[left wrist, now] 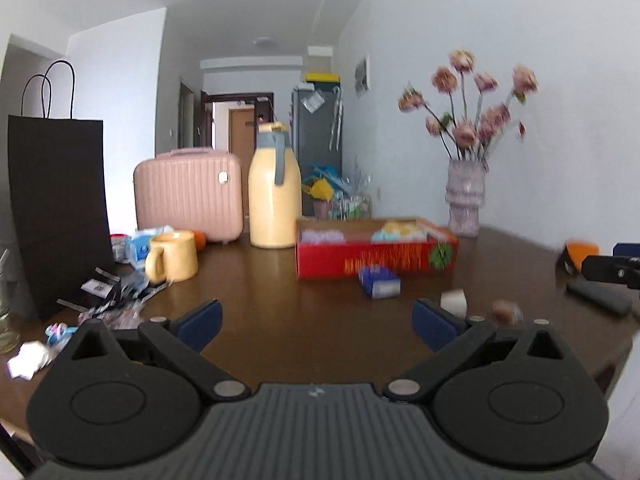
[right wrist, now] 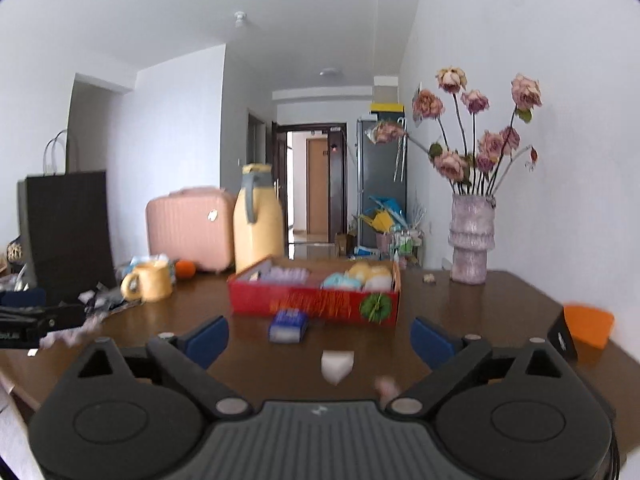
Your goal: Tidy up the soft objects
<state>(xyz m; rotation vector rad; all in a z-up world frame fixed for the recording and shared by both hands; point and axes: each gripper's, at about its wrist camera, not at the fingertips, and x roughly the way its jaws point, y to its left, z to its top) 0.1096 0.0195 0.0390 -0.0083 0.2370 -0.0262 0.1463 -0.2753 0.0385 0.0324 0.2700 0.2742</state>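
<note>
A red cardboard box (left wrist: pixel 376 258) (right wrist: pixel 316 304) sits mid-table with soft pastel items inside: purple at the left, blue and yellow at the right. In front of it lie a blue-and-white packet (left wrist: pixel 379 281) (right wrist: pixel 288 326), a small white piece (left wrist: pixel 454 302) (right wrist: pixel 337 365) and a small pinkish lump (left wrist: pixel 506 312) (right wrist: pixel 387 389). My left gripper (left wrist: pixel 316 326) is open and holds nothing, hovering over the table short of the box. My right gripper (right wrist: pixel 320 340) is open too, with the white piece lying on the table between its fingers, untouched.
On the dark wooden table (left wrist: pixel 280 320) stand a yellow mug (left wrist: pixel 173 256), a yellow jug (left wrist: pixel 275 188), a pink case (left wrist: pixel 189 194), a black paper bag (left wrist: pixel 56 212) and a vase of flowers (left wrist: pixel 466 200). Wrappers litter the left side. An orange-and-black object (right wrist: pixel 584 326) lies right.
</note>
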